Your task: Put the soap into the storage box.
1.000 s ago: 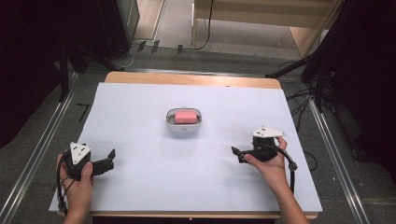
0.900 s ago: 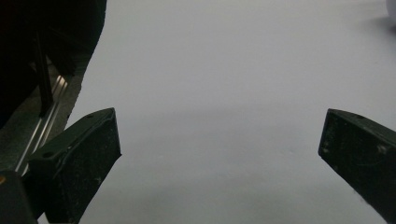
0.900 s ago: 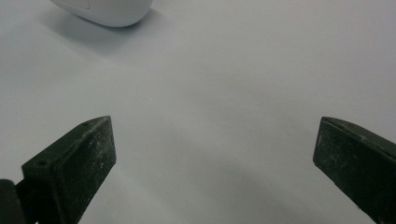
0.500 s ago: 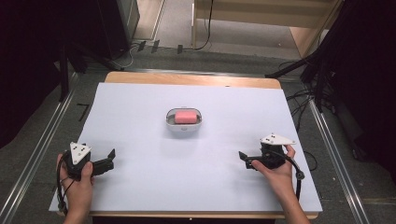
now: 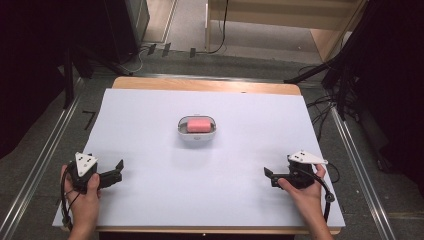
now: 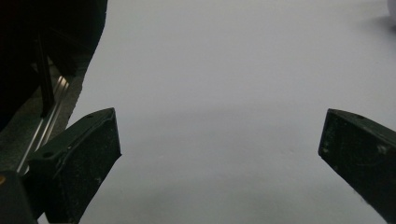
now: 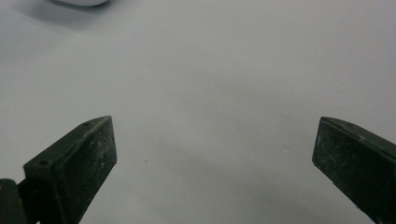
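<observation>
Both jaws wide apart: left tool (image 5: 118,171) and right tool (image 5: 270,176) low over counter (image 5: 150,115); ahead between them, white dish (image 5: 197,127) holding seemingly pink block (image 5: 198,124).

The table (image 5: 150,125) is covered by a smooth, matt white sheet, with bare wood showing along its far edge. A glossy white dish (image 5: 197,134) holds a matt pink block (image 5: 199,124). The gripper jaws look like matt black plastic, faintly scuffed and dusty.
</observation>
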A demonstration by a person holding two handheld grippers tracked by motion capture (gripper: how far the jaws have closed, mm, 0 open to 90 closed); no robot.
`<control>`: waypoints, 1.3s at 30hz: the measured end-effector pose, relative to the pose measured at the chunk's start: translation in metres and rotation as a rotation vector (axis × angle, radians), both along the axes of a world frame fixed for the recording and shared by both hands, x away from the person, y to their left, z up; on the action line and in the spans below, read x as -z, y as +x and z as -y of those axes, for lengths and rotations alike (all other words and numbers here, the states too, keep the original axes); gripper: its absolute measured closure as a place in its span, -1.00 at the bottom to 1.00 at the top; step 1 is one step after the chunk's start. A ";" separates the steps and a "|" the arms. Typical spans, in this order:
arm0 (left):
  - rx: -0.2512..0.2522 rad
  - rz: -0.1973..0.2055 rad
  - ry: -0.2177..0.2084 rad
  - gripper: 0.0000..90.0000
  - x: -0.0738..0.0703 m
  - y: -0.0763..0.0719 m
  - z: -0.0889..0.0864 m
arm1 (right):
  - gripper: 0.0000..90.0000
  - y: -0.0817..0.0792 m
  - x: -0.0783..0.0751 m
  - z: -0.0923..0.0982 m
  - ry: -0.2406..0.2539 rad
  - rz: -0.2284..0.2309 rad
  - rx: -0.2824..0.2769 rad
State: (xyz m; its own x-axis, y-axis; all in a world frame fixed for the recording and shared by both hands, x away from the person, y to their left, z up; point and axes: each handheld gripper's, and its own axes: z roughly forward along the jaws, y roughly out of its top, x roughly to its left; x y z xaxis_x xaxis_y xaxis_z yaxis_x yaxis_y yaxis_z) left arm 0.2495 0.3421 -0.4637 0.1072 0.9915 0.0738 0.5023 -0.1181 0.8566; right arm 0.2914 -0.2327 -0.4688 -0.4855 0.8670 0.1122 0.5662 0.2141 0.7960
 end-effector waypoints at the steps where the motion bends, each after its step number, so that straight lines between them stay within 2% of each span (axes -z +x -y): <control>1: 0.000 0.000 0.000 -1.00 0.000 0.000 0.000 | -0.99 0.000 0.000 0.000 0.000 0.000 0.000; 25: -0.001 0.003 0.005 -1.00 0.000 0.000 0.000 | -0.99 -0.030 0.011 0.046 0.011 -0.015 0.104; 30: -0.002 0.004 0.005 -1.00 0.000 0.000 0.000 | -0.99 -0.034 0.011 0.051 -0.003 -0.008 0.112; 39: -0.002 0.003 0.005 -1.00 0.000 0.000 0.000 | -0.99 -0.045 0.013 0.067 0.019 0.003 0.158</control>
State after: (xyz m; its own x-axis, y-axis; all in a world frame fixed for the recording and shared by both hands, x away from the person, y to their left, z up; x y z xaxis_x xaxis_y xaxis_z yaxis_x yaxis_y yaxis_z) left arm 0.2492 0.3418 -0.4637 0.1054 0.9913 0.0791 0.4997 -0.1216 0.8576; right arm 0.2468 -0.3002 -0.4816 -0.3433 0.9304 0.1282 0.5897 0.1072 0.8005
